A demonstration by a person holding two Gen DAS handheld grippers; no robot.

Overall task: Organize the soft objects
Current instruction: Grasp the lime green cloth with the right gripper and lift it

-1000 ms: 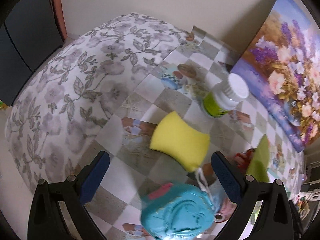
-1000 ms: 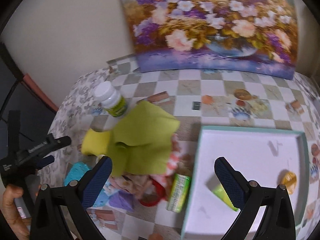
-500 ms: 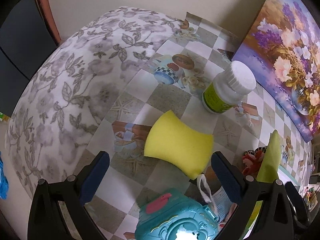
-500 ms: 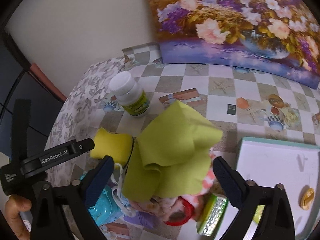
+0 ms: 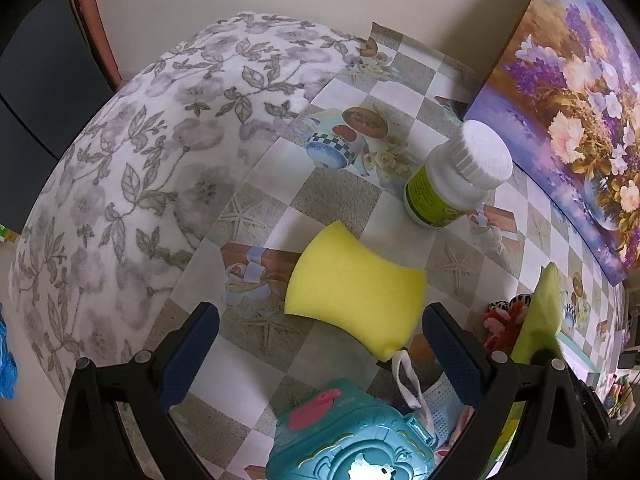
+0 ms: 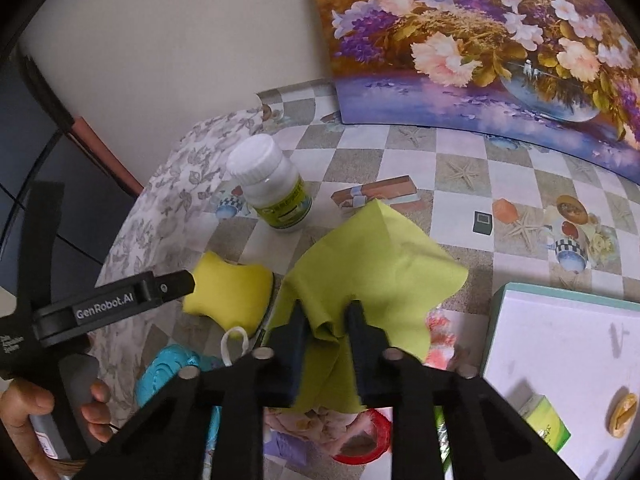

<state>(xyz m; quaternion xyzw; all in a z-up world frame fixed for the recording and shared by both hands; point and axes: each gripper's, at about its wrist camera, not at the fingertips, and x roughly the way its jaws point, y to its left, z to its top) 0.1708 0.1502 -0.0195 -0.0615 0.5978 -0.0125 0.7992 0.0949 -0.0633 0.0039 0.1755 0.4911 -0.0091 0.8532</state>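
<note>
Work has only begun: right gripper (image 6: 326, 316) is closing on the green cloth (image 6: 372, 264) atop the pile beside the tray (image 6: 560, 320). Left gripper (image 5: 320, 344) hangs apart over the sponge (image 5: 352, 288), not yet picked up.

Porous matt foam in the yellow sponge (image 5: 354, 290); thin soft matt cloth in the green rag (image 6: 372, 268); smooth white plastic on the bottle (image 5: 456, 178), ribbed at the cap; glossy moulded plastic on the teal toy (image 5: 352, 440); slick printed oilcloth over the desk (image 5: 280, 168).
</note>
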